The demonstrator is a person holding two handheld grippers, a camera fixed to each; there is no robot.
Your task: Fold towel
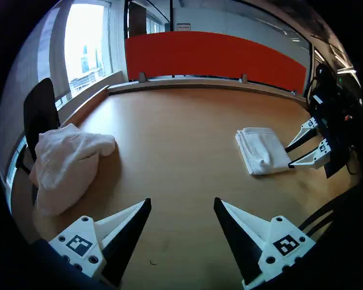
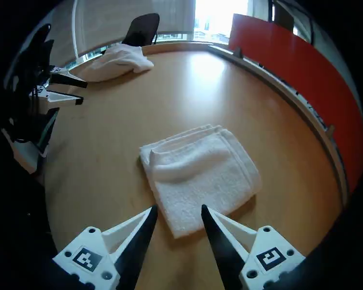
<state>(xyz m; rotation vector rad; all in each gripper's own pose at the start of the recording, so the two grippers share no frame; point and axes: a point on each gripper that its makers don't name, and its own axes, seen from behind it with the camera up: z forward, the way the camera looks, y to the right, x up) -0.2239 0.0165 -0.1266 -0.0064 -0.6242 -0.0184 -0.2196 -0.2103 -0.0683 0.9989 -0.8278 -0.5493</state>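
Pale wooden tabletop [image 1: 181,130] is seen backed by a red partition [image 1: 215,55] and a bright window [image 1: 87,53]. Nothing is held by the left gripper [image 1: 181,203], whose fingers are spread wide over bare wood. The folded towel [image 2: 201,176] is laid flat on the table, its near corner reaching between the partly opened fingers of the right gripper [image 2: 179,209]; it appears not to be pinched. A crumpled towel [image 1: 65,159] is heaped at the table's edge by the chair [image 1: 38,111].
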